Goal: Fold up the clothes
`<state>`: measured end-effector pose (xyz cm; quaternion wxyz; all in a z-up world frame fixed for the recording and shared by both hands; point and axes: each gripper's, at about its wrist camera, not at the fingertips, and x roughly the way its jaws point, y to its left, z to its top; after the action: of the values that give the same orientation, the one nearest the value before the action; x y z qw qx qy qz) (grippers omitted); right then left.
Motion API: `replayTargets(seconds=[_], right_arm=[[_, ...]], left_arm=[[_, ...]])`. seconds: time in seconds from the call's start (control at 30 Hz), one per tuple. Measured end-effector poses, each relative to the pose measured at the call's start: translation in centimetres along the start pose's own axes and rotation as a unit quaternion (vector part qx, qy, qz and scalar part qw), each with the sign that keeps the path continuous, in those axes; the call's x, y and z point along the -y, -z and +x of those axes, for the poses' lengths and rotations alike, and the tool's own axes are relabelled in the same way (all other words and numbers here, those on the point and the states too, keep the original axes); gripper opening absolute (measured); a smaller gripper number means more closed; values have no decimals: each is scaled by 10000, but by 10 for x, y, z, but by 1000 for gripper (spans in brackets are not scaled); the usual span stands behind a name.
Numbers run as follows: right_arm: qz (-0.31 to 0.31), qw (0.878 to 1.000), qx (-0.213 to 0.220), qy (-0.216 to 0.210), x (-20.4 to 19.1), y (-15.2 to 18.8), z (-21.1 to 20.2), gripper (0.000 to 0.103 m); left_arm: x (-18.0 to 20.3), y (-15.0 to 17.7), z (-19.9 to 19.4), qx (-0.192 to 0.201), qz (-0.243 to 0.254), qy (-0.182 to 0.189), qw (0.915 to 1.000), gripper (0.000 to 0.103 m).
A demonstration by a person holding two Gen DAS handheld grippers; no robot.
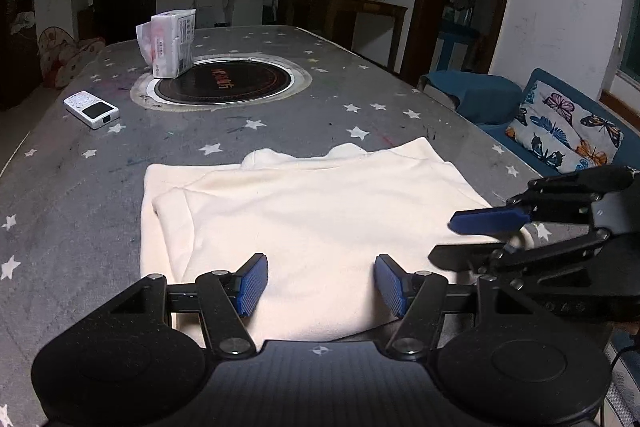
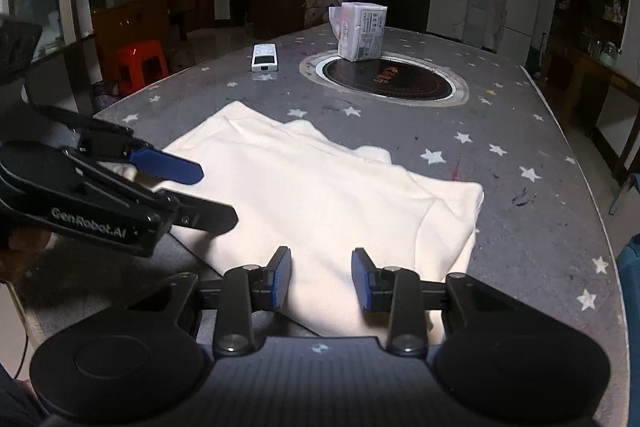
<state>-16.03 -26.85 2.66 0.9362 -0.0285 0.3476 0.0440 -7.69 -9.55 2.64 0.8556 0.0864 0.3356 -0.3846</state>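
Observation:
A cream garment (image 1: 312,203) lies folded flat on the grey star-print tablecloth (image 1: 80,195), its sleeves turned in; the right wrist view shows the garment (image 2: 320,187) too. My left gripper (image 1: 322,283) hovers open over the garment's near edge, with cloth showing between the pads but not pinched. From the right wrist view the left gripper (image 2: 208,193) reaches in from the left over the garment's left edge. My right gripper (image 2: 322,279) is also open, its jaws narrower, over the near hem. In the left wrist view the right gripper (image 1: 456,239) sits at the garment's right edge.
A round black cooktop (image 1: 224,83) is set into the table's middle, with a white paper-wrapped pack (image 1: 172,43) on its rim. A white handheld device (image 1: 91,109) lies to the left. A blue sofa with a butterfly cushion (image 1: 564,131) stands beyond the right table edge, and a red stool (image 2: 142,67) stands to the left.

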Motion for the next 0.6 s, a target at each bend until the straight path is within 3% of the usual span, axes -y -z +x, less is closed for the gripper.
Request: replayTargets(seconds=[0.1,0.17,0.33,0.47,0.6], right_arm=[[1,10000,95,-27,0,-5,-5,33],[-1,10000,44,-50,0,-4,-2,33],[44,10000,2,-36,-1,0,2,34],[113,9998,127,44,1,-4,-6,39],[252,9996,-88,21,8,-1,1,39]], left_arm=[[-1,-4,-3,-17,-108,-28,9999,67],[-3,-5,-3,-31,-179,-112,9998,76],[-7,-3,-4,-126,-257,-278,9992,79],[-10,-5,-10,-86,-306,-416,9986,91],[-13,-3,-12,-74,-307,-604,9977,95]])
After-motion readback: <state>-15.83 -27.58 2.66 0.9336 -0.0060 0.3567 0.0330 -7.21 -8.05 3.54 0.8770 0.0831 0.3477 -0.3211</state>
